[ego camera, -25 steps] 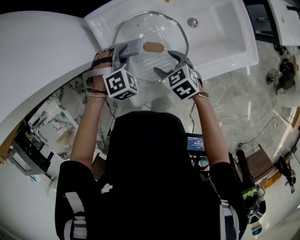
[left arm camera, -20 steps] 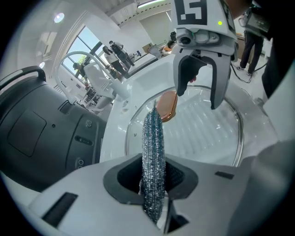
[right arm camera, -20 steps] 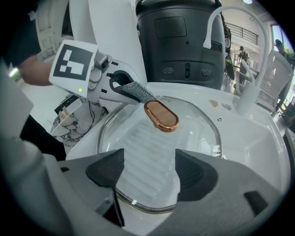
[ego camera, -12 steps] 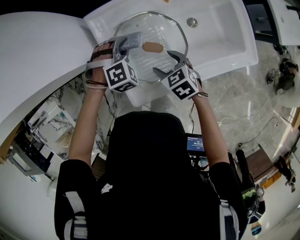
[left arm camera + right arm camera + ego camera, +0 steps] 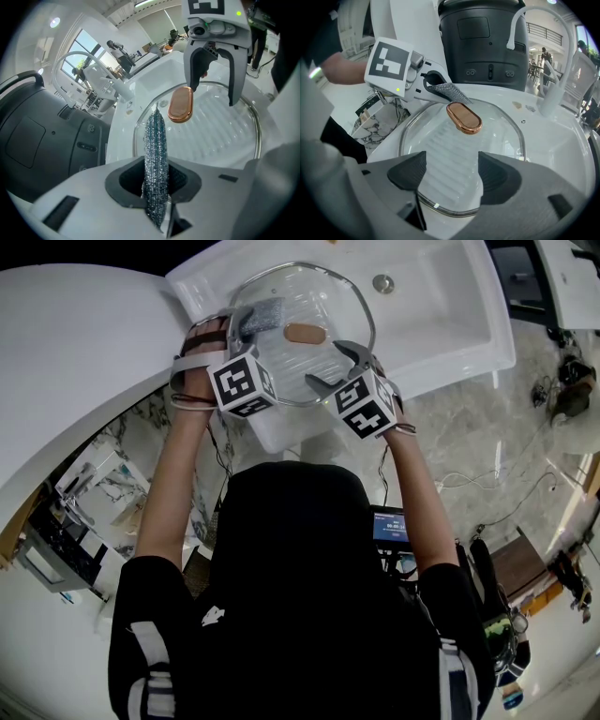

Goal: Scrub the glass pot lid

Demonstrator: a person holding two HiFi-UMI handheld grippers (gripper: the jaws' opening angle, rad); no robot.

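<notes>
**STATUS: SCRUB STROKE ADVANCING ALONG LEFT EDGE OF LID**

1. Left gripper (image 5: 251, 326): jaws closed on a silvery mesh scouring pad (image 5: 262, 313), which is pinched edge-on and projects past the fingertips. Over the last 1.0 s this gripper has shifted away from the person, carrying the pad further up the left side of the lid. Judged from this, a forward scrub stroke is in progress.

2. Glass pot lid (image 5: 328, 298): lies flat in the white sink basin (image 5: 441, 329), ribbed glass up, with its copper-coloured handle (image 5: 306, 334) at centre. The pad sits at the lid's left margin, just beside the handle (actual contact with the glass cannot be confirmed).

3. Right gripper (image 5: 336, 367): jaws wide apart, gripping nothing, over the lid's near rim. Its position has not changed, so it is not clamping the lid; the lid may slide under scrubbing pressure.
</notes>
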